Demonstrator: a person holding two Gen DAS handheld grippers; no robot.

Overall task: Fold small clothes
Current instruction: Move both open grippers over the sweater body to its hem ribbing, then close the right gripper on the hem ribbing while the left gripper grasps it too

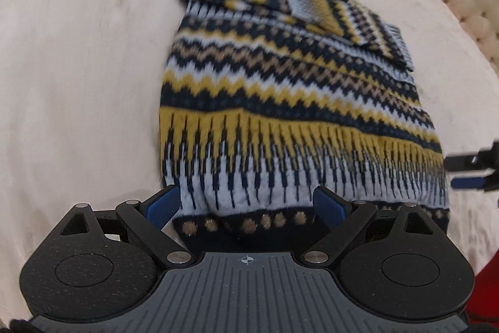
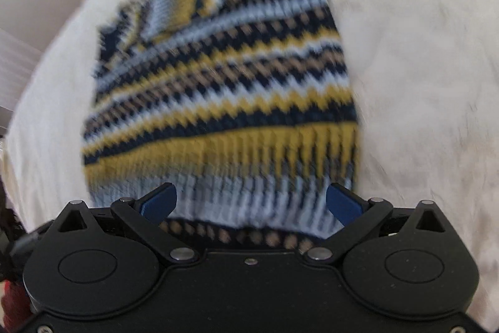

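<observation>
A: Two tongs, what state?
B: Left tongs (image 1: 246, 205) spread wide, empty; right tongs (image 2: 251, 203) likewise wide, gripping nothing.
A: Sweater location?
B: Patterned sweater (image 1: 280, 89) lies flat on the cream blanket (image 1: 78, 67), sleeves folded across its far end. Its dark dotted hem sits just beside both sets of blue pads (image 1: 165, 205).

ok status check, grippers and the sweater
Left gripper open, at the hem of the sweater. Right gripper open, same hem. Sweater flat on the cream cover, sleeves folded in. Nothing in the way.
</observation>
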